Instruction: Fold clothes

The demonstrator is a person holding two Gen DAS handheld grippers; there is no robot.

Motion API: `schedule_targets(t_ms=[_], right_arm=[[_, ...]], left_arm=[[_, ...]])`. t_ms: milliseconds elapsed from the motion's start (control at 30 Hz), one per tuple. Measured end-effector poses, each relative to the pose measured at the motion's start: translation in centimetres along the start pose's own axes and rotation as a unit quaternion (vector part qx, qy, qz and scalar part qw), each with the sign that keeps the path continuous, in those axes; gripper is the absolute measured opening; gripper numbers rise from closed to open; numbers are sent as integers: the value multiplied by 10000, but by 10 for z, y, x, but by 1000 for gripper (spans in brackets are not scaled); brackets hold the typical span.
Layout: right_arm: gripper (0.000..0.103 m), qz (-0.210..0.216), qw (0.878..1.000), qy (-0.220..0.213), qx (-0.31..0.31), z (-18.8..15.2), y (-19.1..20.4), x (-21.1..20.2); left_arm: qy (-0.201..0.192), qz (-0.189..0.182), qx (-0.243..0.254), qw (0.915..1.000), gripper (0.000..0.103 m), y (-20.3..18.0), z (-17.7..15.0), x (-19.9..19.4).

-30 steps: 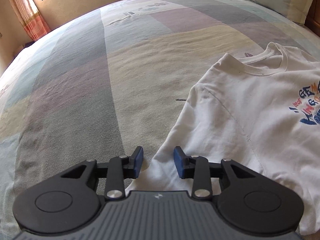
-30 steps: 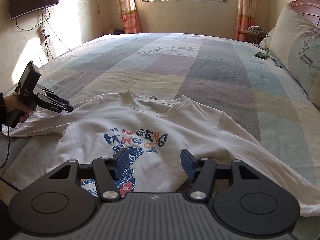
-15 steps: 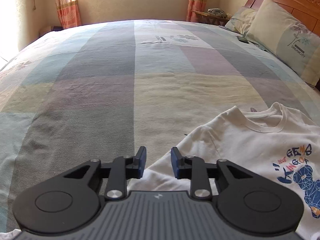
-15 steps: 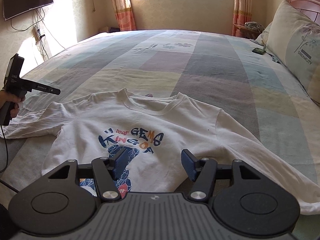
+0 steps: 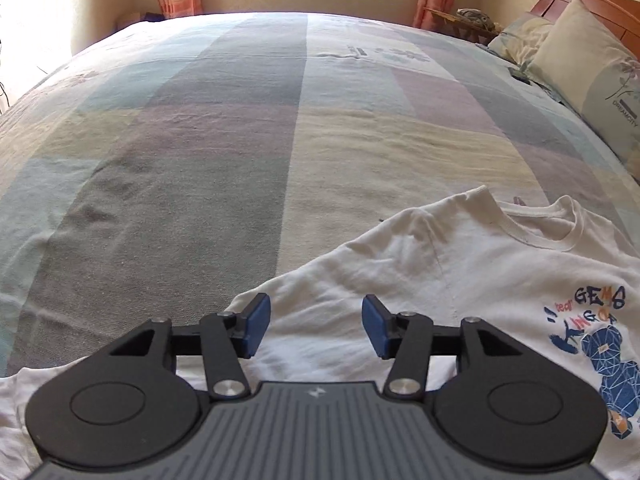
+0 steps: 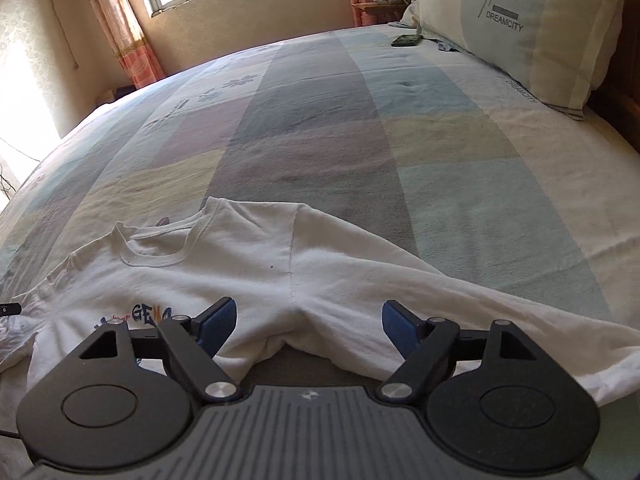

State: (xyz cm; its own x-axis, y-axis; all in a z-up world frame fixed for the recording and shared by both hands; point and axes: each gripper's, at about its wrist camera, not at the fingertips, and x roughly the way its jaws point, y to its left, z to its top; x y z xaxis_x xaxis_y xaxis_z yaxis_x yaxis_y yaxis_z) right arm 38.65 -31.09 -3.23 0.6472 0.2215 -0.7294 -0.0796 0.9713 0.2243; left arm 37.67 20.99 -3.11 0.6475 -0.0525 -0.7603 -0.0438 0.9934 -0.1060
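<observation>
Sunlit bedroom, wide bed with pastel patchwork cover [image 5: 248, 168]. White long-sleeved printed sweatshirt [image 6: 248, 276] spread flat, front up, along near edge. Left gripper [image 5: 316, 330] over one sleeve, right gripper [image 6: 308, 326] over other armpit; both agape, holding nothing.

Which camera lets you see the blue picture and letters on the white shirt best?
The left wrist view. There the print on the shirt shows its coloured letters and the blue figure below, cut only at the picture's edge. In the right wrist view, only a few letters peek out behind the right gripper.
</observation>
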Motion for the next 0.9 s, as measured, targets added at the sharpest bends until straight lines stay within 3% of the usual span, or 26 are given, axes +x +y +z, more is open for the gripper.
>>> schedule_targets(t_ms=[33,200,267,400,500,567,700,900], right_arm=[[84,-38,10000,18,42,2,-5,2],[89,349,9994,-64,55,31,10,27],[90,536,9986,10,-29,41,29,44],[91,486,9966,451,-483,53,76,89],[92,227,9945,615,-822,53,93,119],[99,89,9931,627,-986,54,98,133],[103,-187,9890,649,-1313,57,109,162],[103,-292,9879,616,-1392,69,111,179]], left_arm=[[-63,-261,13,9996,64,-9,6,-2],[-101,-1431,196,9895,69,-72,31,19],[9,-1606,255,9867,69,-93,34,37],[248,-1805,344,9827,69,-126,35,73],[466,-1685,307,9841,70,-133,33,99],[611,-1513,194,9864,70,-129,32,116],[511,-1612,-327,9851,74,-114,47,132],[480,-1334,-144,9898,78,-130,59,142]])
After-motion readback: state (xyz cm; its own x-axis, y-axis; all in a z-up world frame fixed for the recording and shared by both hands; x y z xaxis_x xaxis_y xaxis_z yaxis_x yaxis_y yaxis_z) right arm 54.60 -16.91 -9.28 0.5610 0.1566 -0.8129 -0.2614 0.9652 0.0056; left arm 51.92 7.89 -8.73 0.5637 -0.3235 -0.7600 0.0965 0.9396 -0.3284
